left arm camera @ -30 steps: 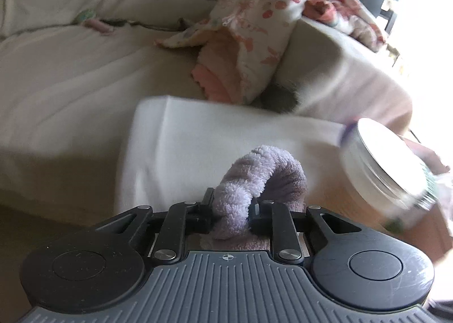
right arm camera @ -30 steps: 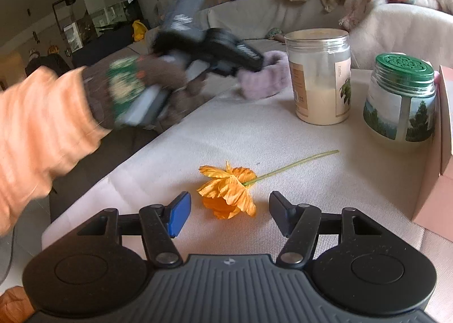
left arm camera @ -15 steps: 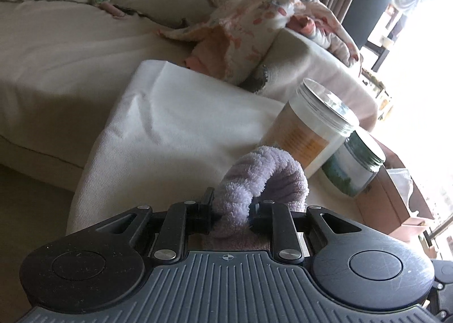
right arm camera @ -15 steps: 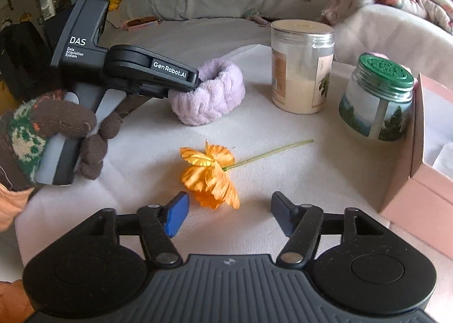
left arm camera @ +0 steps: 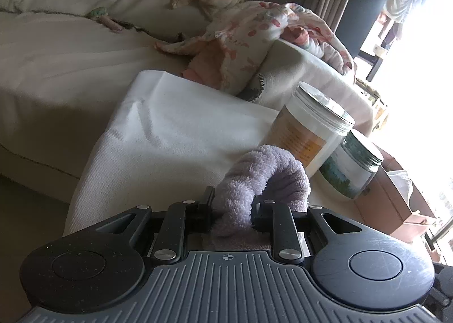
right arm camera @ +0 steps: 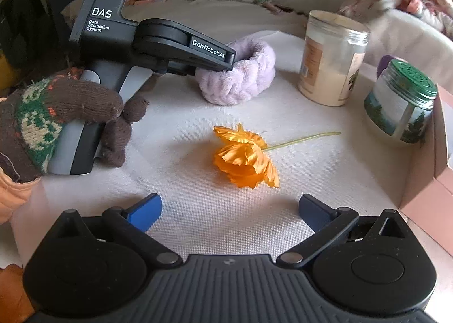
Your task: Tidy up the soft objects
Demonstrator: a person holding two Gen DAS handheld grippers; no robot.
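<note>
A: We noted the sofa behind the white cloth-covered table, with a floral blanket heaped on its arm. A pink box stood open at the table's right edge; the left wrist view showed something white inside it, which we could not identify.

B: We recorded two jars just beside each other: a tall clear jar partly filled with pale powder, and a shorter green-lidded jar whose contents the label hid. Both stood between the box and the headband.

A: Only the right wrist view showed the orange flower lying on the cloth, stem toward the jars, ahead of the right gripper. Its jaws were opening wide, with nothing between them.

B: That view also showed a gloved hand holding the left gripper. Its jaws were narrow, clamped on the lilac headband, which rested on the table near the tall jar.
</note>
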